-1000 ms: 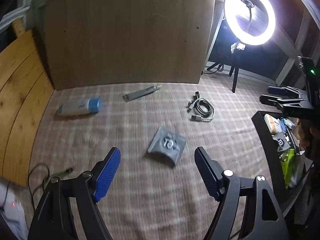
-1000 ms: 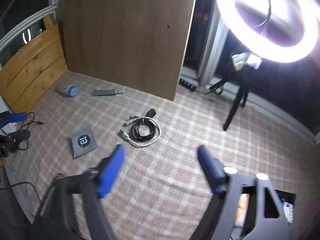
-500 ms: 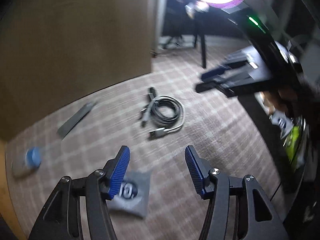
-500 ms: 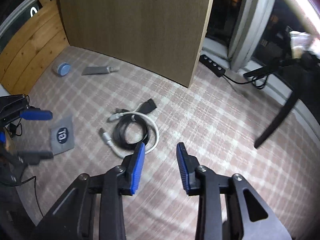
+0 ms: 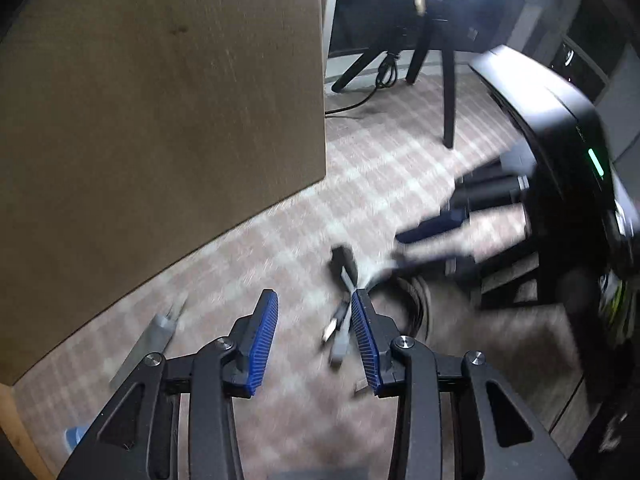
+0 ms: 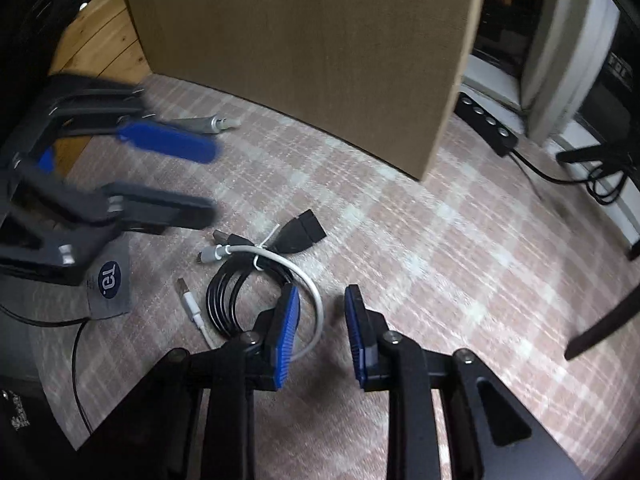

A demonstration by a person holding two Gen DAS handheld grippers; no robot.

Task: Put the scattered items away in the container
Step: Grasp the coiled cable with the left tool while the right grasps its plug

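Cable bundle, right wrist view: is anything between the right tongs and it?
Nothing visible blocks it. The right tongs are closing, empty, just above the cable bundle, whose white loop passes the left pad. The left tongs hover beside it, above the gray pouch, not between.

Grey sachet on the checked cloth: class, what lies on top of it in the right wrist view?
The left gripper, its jaws closing, hangs blurred over the grey sachet's upper corner. Contact cannot be judged. That corner is hidden; the round logo shows.
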